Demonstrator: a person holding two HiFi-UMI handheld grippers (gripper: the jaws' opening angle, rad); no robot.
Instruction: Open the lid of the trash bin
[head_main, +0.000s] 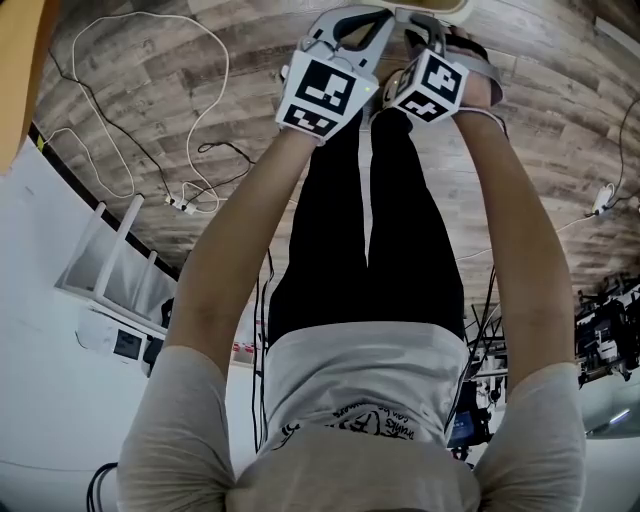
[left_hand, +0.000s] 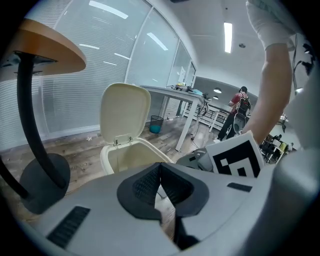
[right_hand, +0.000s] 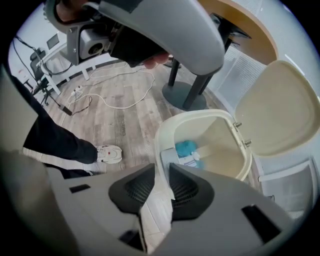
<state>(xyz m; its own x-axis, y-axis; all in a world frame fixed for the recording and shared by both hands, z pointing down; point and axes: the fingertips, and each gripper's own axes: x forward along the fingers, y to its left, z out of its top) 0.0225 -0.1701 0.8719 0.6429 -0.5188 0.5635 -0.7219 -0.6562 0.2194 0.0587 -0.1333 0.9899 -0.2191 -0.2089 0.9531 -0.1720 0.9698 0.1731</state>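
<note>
Trash bin (left_hand: 125, 157), cream in colour, stands on the wood floor (left_hand: 75, 150) with its lid (left_hand: 125, 110) already up, upright on the two hinges at the back rim.

In the left gripper view, going from the left, there is first a round wooden tabletop (left_hand: 50, 47) on a curved black leg (left_hand: 30, 115) with a round dark foot (left_hand: 42, 182). The bin is just beside that foot. Farther back are a small teal basket (left_hand: 156, 124), a long white table (left_hand: 172, 92) and a person (left_hand: 239, 107) in a red top. At the right the marker cube (left_hand: 239, 159) of the other gripper shows close by. The left tongs (left_hand: 160, 167) are closed: the black pads meet at their tips and nothing is between them.

In the right gripper view, again from the left, white cables (right_hand: 115, 97) lie on the floor. A white shoe (right_hand: 109, 154) of the person who holds the grippers is near the bin. Then comes the open bin with a blue item (right_hand: 186, 149) lying inside, and the lid leans back at the right. The right tongs (right_hand: 162, 170) have a narrow gap between the pads and hold nothing; the near rim of the bin shows just beyond them.

In the head view both tongs are side by side, near each other, at the end of the stretched arms.
</note>
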